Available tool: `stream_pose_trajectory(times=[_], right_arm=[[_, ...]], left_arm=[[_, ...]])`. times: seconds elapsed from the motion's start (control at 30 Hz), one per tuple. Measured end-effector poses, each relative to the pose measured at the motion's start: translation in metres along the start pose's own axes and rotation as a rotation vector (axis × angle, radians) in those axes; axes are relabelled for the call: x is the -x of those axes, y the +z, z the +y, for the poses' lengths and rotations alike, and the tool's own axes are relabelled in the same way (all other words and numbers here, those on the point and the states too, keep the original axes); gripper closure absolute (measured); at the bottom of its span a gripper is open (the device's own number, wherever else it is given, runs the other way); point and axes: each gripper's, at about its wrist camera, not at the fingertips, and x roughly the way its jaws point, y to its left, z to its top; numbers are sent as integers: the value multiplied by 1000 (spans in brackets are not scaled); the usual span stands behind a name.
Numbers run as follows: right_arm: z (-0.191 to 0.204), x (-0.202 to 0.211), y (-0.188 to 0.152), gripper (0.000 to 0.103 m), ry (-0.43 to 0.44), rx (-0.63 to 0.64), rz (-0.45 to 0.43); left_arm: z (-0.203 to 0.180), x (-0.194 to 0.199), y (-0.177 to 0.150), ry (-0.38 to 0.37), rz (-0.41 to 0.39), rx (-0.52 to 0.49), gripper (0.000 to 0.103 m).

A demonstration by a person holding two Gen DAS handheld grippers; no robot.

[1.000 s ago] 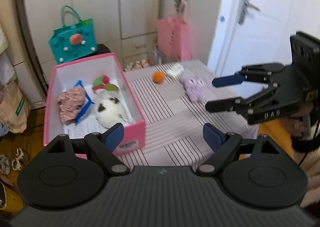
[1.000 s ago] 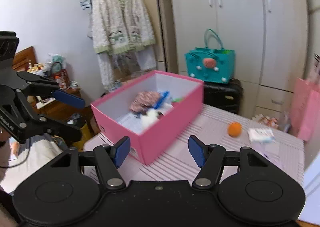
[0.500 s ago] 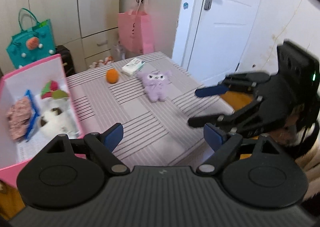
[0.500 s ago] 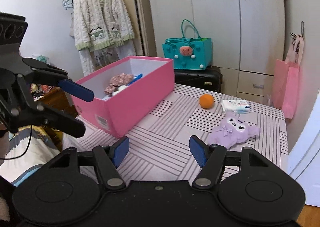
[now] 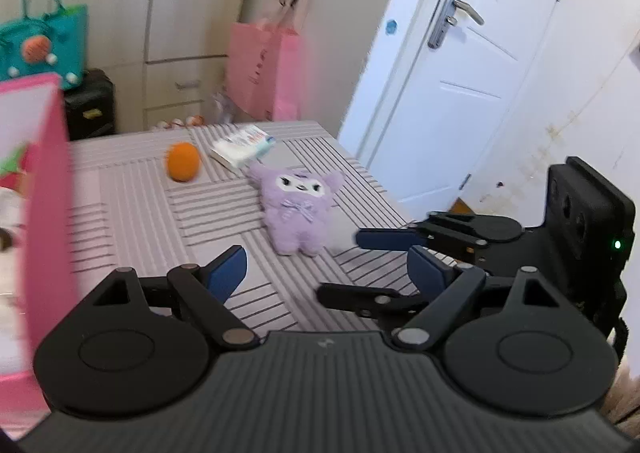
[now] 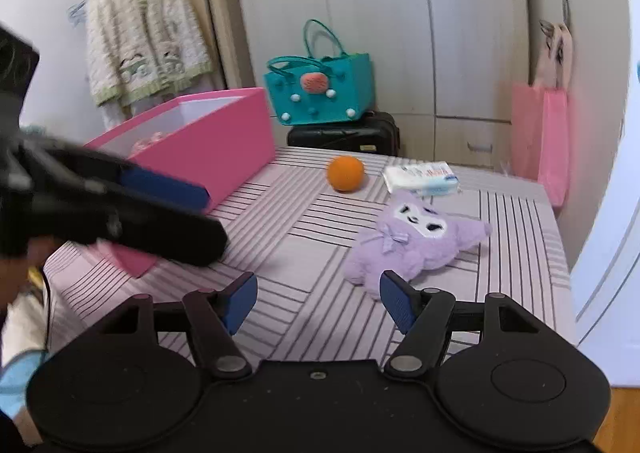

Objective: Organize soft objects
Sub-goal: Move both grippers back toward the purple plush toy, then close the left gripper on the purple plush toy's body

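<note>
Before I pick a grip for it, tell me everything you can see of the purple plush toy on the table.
The purple plush toy is a small lilac stuffed character of fuzzy fabric, with a white face patch, dark eyes, two pointed ear flaps, stubby limbs and a lilac bow at its neck. It lies flat, face up, on the striped tablecloth, near the table's door-side edge. Its head points toward the tissue pack, close to it; whether they touch is unclear. No gripper touches it.

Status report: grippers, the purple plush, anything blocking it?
Left gripper and right gripper open, empty. Purple plush flat on table, untouched. Path clear.
</note>
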Motion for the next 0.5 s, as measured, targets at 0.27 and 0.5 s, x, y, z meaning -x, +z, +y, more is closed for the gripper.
stream_pose_trajectory(times=[0.27, 0.5], right_arm=[[-16, -28, -7, 20, -102, -16, 6], [-14, -48, -4, 19, -173, 43, 24]], left_arm=[[7, -49, 2, 61, -70, 51, 17], [8, -96, 17, 112, -8, 93, 23]])
